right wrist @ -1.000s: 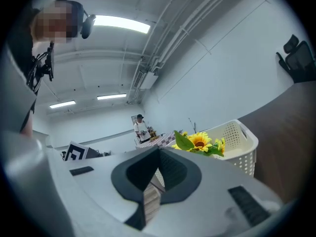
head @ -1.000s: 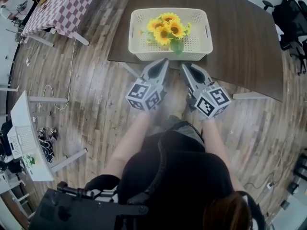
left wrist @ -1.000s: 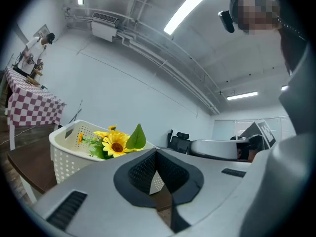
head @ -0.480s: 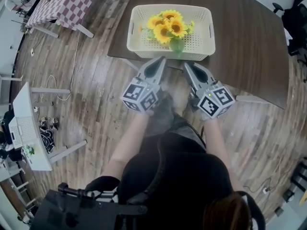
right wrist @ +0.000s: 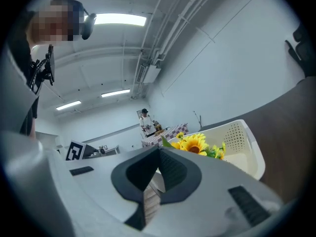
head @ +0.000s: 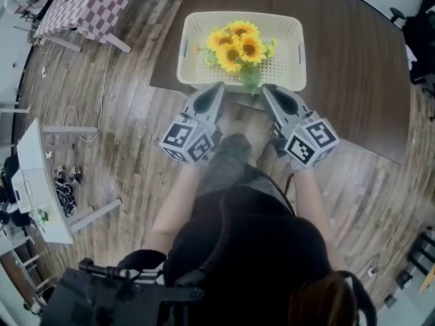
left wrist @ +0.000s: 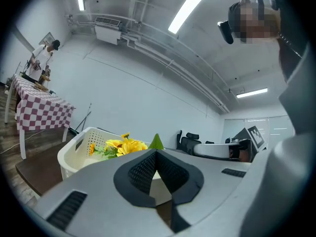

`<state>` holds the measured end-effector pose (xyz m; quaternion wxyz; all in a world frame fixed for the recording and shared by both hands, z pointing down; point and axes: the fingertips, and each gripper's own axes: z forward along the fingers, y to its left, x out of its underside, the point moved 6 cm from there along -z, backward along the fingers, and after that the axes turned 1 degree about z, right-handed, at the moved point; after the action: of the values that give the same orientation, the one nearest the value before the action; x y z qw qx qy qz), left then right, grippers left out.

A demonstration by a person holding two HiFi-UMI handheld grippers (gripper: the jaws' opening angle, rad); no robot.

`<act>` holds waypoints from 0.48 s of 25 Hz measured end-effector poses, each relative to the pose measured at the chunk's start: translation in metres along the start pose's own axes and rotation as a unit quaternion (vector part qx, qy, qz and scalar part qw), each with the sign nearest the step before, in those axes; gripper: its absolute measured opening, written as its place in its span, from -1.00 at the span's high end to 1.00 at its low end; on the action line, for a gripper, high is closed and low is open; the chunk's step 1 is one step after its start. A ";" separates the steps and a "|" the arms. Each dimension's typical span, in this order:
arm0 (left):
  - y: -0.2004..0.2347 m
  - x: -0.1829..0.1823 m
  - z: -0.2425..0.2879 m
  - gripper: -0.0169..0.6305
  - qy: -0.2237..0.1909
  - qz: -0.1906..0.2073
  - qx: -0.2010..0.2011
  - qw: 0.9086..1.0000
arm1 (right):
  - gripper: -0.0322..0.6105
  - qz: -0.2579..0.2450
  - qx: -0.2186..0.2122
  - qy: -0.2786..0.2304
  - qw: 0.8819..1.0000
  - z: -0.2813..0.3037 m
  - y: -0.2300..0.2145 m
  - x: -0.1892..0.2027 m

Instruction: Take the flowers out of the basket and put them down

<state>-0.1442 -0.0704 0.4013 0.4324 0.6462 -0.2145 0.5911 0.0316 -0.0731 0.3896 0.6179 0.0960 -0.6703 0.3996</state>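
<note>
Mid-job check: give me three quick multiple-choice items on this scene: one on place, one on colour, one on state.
1. Where are the flowers? A in the basket; B on the floor; C in a gripper.
2. What colour are their petals? A red; B yellow; C white.
3. How do the jaws of the left gripper and right gripper stand? A both open; B one open; C both shut.
Answers: 1 A: they sit inside its walls. 2 B: yellow petals show in every view. 3 C: each gripper view shows them closed, nothing between.

Yellow flowers (head: 236, 43), cream perforated basket (head: 185, 56), dark brown table (head: 353, 60), maroon-and-white checked tablecloth (head: 88, 5)
</note>
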 end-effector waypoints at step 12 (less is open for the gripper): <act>0.030 -0.027 0.034 0.94 0.010 0.001 -0.017 1.000 | 0.89 -0.038 0.014 0.063 0.997 0.038 -0.040 -0.026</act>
<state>-0.1543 -0.1204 0.3875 0.4447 0.6326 -0.2210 0.5943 0.0335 -0.1344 0.3862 0.6722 0.1042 -0.6201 0.3907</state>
